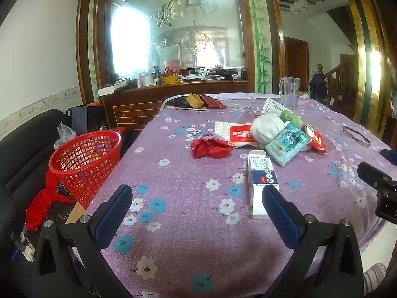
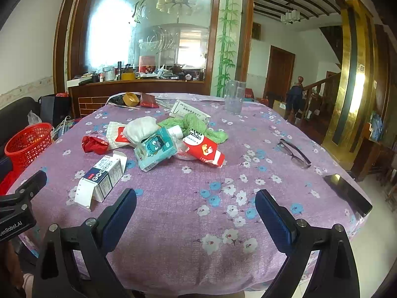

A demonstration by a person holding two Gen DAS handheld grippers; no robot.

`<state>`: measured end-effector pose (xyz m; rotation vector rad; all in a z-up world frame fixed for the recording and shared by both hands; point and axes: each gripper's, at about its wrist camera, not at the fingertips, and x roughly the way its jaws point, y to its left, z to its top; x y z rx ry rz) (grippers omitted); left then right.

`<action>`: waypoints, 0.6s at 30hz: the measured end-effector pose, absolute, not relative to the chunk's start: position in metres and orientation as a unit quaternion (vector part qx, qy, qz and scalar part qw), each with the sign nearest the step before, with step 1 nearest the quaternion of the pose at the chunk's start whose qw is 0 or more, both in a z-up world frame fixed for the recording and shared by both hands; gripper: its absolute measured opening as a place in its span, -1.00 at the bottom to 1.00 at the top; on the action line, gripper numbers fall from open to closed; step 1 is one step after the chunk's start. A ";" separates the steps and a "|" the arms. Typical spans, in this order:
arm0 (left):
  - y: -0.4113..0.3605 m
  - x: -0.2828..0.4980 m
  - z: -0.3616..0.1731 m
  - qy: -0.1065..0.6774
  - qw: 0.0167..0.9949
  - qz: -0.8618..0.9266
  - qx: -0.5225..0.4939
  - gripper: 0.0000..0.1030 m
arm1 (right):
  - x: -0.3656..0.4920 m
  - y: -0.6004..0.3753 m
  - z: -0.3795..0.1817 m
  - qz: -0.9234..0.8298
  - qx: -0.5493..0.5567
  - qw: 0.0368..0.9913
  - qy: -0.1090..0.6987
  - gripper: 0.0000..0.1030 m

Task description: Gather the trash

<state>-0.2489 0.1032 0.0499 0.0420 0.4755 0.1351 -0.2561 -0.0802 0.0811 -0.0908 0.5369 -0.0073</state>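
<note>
Trash lies piled on the table (image 2: 173, 211); red basket (image 1: 84, 164) beside it; left gripper (image 1: 196, 203) and right gripper (image 2: 196, 208) gape wide, empty

Both fisheye views look forward from low over the near edge of a table under a purple flowered cloth (image 1: 188, 173), toward a glass-paneled wooden partition (image 1: 173, 37) at the far end.

The left wrist view sits further left, taking in the red mesh basket (image 1: 84, 161) beside the table; the right gripper's body shows at its right edge.

The right wrist view sits further right, reaching the eyeglasses (image 2: 294, 152) and phone (image 2: 348, 193).

Both share the central litter pile, including the white-and-blue medicine box (image 1: 260, 181), close ahead.
</note>
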 end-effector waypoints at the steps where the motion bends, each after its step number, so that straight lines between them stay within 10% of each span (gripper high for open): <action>1: 0.103 -0.248 0.050 0.236 0.969 0.066 0.021 1.00 | -0.256 -0.080 0.081 -0.004 -0.044 0.963 0.266 0.91; 18: 0.104 -0.247 0.049 0.244 0.967 0.064 0.024 1.00 | -0.252 -0.080 0.074 0.003 -0.040 0.958 0.285 0.89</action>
